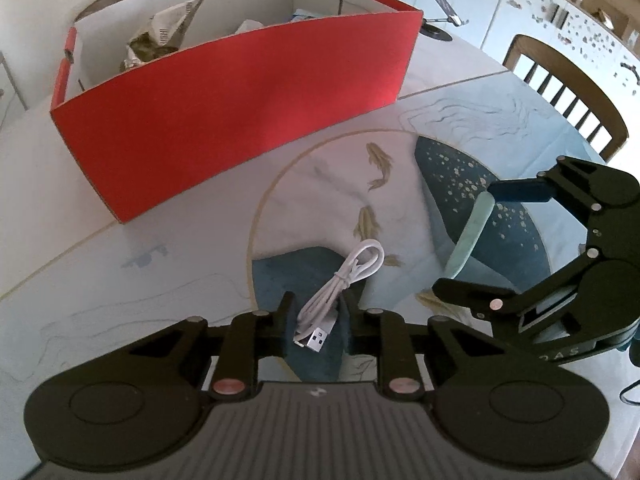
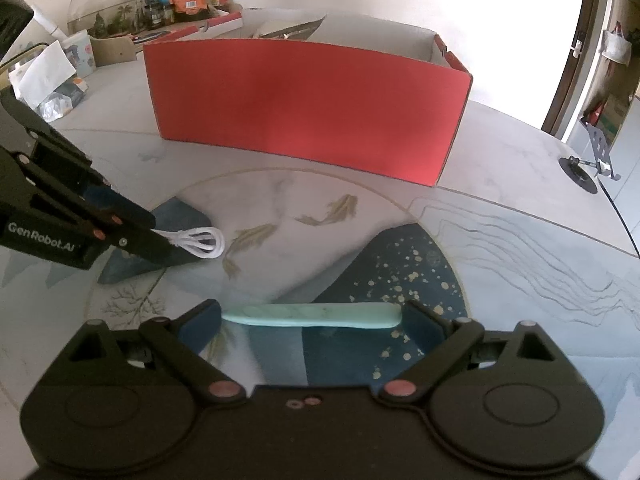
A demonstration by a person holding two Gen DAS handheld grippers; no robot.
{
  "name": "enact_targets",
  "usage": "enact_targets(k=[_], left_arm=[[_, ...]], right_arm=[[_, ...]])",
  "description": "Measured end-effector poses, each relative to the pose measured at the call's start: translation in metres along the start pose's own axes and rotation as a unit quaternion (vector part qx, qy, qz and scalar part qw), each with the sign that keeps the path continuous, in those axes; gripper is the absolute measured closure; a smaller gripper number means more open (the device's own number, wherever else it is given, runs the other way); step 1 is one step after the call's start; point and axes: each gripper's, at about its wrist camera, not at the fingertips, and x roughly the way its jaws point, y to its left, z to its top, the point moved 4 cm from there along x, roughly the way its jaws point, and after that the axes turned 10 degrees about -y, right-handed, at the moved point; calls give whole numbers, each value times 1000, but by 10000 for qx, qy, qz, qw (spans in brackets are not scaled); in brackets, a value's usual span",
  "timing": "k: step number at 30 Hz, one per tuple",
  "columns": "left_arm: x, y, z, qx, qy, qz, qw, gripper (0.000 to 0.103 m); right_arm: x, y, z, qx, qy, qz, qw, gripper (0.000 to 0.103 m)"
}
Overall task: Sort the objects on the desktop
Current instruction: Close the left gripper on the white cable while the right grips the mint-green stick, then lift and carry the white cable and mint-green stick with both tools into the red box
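Note:
A coiled white USB cable lies on the patterned table mat between the fingers of my left gripper, which closes in on its plug end; it also shows in the right wrist view. A pale green bar lies crosswise between the wide-open fingers of my right gripper; in the left wrist view the bar lies between the right gripper's fingers. A red cardboard box stands behind, also in the right wrist view, with crumpled paper inside.
A phone stand sits at the table's right. A wooden chair stands beyond the table edge. Snack bags, jars and tissues clutter the far left side.

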Motion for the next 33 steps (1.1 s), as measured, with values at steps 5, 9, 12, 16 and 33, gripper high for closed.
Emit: enact_targets(k=[5, 9, 12, 16, 33], left_arm=[[-4, 1, 3, -194, -36, -40, 9998, 83], [-12, -1, 7, -263, -98, -56, 9996, 83], [-18, -3, 11, -302, -133, -31, 9995, 83], [-30, -5, 17, -371, -221, 8, 9991, 83], [-88, -10, 56, -523, -829, 148, 9951, 83]], right_arm=[[-4, 0, 4, 19, -36, 8, 10000, 6], [-8, 0, 9, 18, -81, 38, 10000, 6], [-14, 1, 14, 4, -129, 68, 9999, 6], [-23, 3, 22, -50, -167, 92, 9998, 6], [-66, 11, 80, -292, -525, 183, 9980, 6]])
